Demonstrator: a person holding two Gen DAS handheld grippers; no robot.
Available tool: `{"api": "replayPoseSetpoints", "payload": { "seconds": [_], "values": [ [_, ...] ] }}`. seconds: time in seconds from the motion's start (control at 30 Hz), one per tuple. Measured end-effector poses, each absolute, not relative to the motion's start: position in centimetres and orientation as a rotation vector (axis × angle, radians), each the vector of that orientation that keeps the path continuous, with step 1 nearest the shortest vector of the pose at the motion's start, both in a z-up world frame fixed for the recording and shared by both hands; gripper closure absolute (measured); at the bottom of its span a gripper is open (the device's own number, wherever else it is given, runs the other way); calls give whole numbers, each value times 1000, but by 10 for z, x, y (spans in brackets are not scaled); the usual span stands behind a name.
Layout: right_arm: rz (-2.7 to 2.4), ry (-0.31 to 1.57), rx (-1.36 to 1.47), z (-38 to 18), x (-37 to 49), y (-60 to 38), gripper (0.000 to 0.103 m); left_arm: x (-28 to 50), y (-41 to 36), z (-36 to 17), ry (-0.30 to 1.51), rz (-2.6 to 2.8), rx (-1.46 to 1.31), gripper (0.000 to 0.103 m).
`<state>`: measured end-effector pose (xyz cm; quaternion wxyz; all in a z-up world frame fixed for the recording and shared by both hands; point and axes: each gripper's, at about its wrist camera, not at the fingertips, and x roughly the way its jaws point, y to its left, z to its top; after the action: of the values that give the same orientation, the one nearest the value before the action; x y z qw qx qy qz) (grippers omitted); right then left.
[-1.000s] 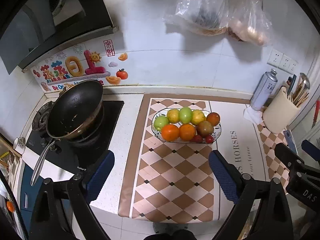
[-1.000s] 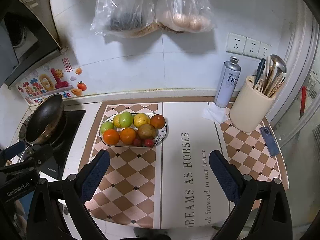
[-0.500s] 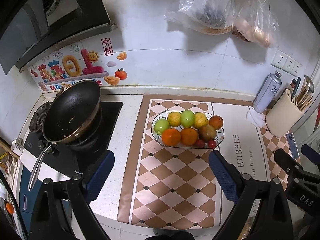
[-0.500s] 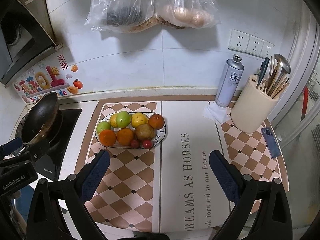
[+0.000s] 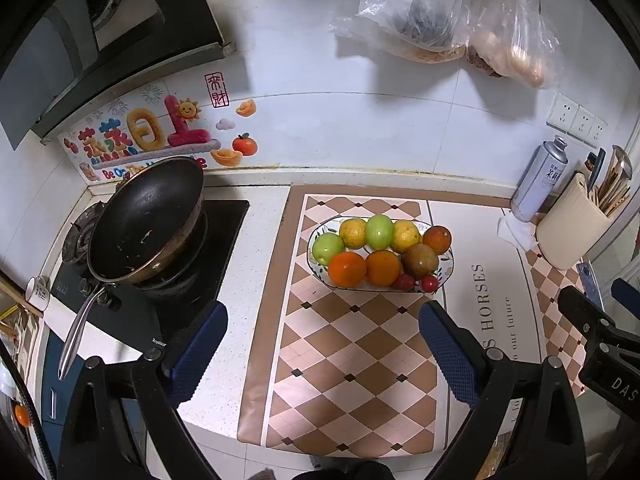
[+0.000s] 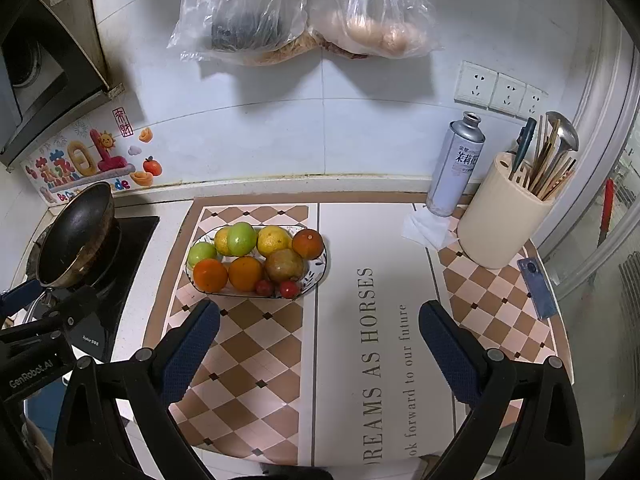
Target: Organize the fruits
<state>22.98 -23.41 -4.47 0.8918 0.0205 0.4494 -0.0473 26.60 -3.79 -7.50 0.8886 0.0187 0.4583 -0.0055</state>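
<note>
A wok sits on the stove at the tabletop's left edge. Toward the middle, on a checked mat, a bowl holds the fruits. A can and utensil holder stand at the back right corner. Left gripper and right gripper hover above the front edge, fingers apart, holding nothing.

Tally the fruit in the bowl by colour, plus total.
In the fruit bowl:
Green: 2
Yellow: 2
Orange: 3
Brownish: 1
Small red: 2
Total: 10
</note>
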Motion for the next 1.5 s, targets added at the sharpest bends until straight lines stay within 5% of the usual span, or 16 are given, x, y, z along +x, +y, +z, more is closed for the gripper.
{"api": "replayPoseSetpoints", "payload": {
  "seconds": [1.5],
  "values": [
    [-59, 928, 12, -37, 223, -228, 1, 251, -36, -67, 942, -3, 33, 5]
  ]
}}
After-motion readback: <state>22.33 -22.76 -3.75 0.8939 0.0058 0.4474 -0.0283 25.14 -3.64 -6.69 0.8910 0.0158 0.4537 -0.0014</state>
